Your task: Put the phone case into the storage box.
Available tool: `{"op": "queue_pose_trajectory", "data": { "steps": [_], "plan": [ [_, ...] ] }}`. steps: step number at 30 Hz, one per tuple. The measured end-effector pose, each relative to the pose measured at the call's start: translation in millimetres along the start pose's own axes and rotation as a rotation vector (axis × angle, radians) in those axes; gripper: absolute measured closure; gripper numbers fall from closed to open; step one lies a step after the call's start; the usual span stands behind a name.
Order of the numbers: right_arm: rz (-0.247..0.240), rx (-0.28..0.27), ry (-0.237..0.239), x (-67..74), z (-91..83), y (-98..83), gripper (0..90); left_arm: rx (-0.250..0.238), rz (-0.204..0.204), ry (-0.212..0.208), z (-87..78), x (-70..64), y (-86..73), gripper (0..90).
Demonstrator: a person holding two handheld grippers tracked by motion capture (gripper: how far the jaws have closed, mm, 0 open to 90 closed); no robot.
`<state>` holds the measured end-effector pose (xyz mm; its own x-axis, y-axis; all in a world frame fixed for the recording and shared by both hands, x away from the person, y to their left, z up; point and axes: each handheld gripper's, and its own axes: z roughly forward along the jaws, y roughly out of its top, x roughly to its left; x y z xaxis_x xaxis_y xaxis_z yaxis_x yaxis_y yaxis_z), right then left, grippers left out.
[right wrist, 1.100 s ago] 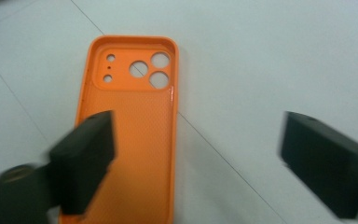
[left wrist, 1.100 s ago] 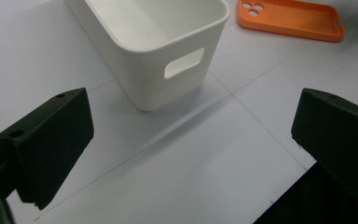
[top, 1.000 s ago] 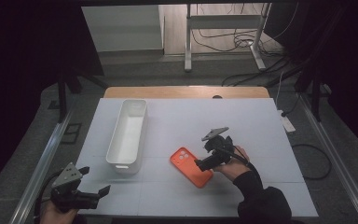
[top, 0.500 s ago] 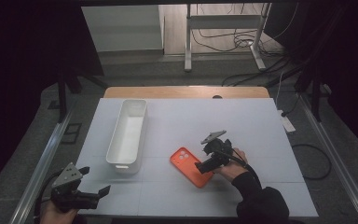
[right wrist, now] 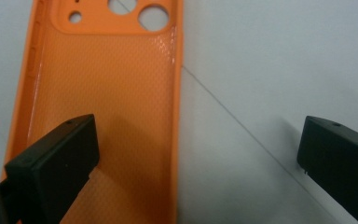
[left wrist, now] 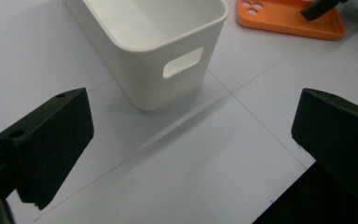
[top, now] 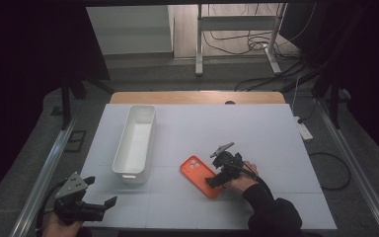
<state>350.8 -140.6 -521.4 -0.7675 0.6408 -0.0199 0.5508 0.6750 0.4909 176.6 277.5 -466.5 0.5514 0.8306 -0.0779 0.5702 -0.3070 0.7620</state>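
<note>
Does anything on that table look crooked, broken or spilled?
Nothing spilled or broken. The orange phone case lies hollow side up, at a slant to the white bin. The right tongs stand open astride its long edge.

I count one orange phone case (top: 201,176) on the table, just the one, lying open side up, and in my right gripper view I make out three holes in its camera corner. One white bin (top: 134,143) stands on the white table (top: 256,133); that's a single bin, with one handle slot facing my left gripper view. Two grippers are in play: my left gripper (top: 94,206), one, and my right gripper (top: 216,180), two, each with two black jaws, so four jaws in all. One table under everything.
</note>
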Motion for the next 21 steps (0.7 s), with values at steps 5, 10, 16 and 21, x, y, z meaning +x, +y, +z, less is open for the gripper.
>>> {"op": "queue_pose_trajectory", "data": {
  "steps": [5, 10, 16, 21],
  "plan": [
    [0.003, -0.009, 0.001, 0.0, 0.1, -1.8, 0.0, 0.001, 0.000, -0.001, 0.1, 0.1, 0.0, 0.0],
    [-0.001, 0.016, 0.010, 0.7, -0.5, -0.5, 0.0, 0.003, 0.002, -0.001, 0.3, -0.1, 0.3, 0.0],
    [0.009, 0.023, 0.018, -2.2, -8.9, 1.8, 23.8, 0.003, 0.002, -0.002, 0.7, -0.3, 0.6, 0.0],
    [0.015, 0.030, 0.037, -6.7, -14.8, 2.8, 50.6, 0.004, 0.004, -0.002, 1.0, -0.3, 0.8, 0.0]
  ]
}}
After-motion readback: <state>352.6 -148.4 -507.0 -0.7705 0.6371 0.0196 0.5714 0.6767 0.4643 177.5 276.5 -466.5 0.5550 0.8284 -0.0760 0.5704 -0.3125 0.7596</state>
